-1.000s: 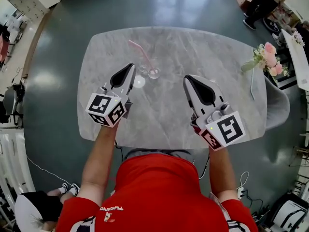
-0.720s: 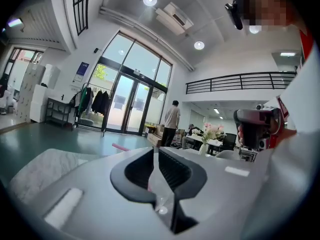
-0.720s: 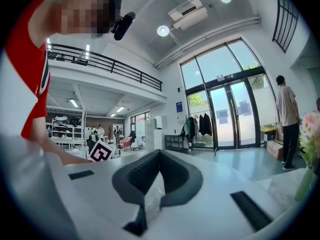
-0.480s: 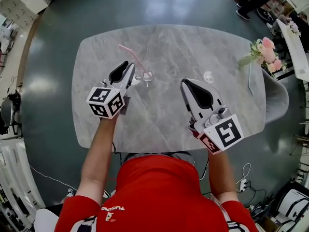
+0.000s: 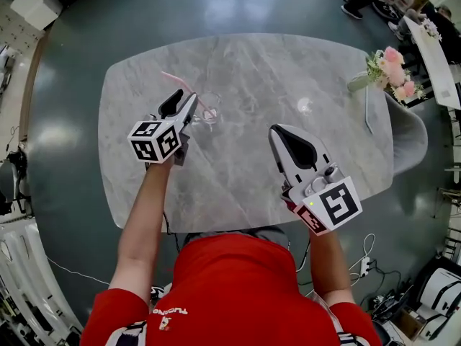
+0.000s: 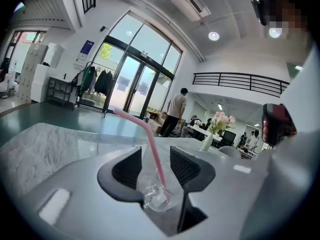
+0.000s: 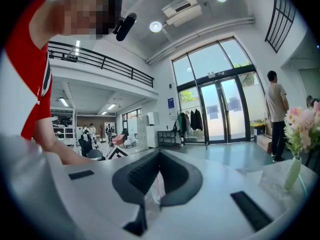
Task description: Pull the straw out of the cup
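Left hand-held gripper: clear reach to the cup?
Probably yes. The left hand-held gripper has just been opening its jaws; the cup, straw inside, shows between them, untouched, nothing blocking.

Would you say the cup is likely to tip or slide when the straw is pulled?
Probably light: the cup is small and clear, so it may tip with the long, leaning straw. It might also slide on the polished table.

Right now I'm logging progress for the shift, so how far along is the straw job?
Done: nothing yet; the straw still stands in the cup. In hand: the left claw, whose jaws have just been opening, has the cup between them, pads not pressing it. Left: probably steady the cup, grip the straw, lift it out.
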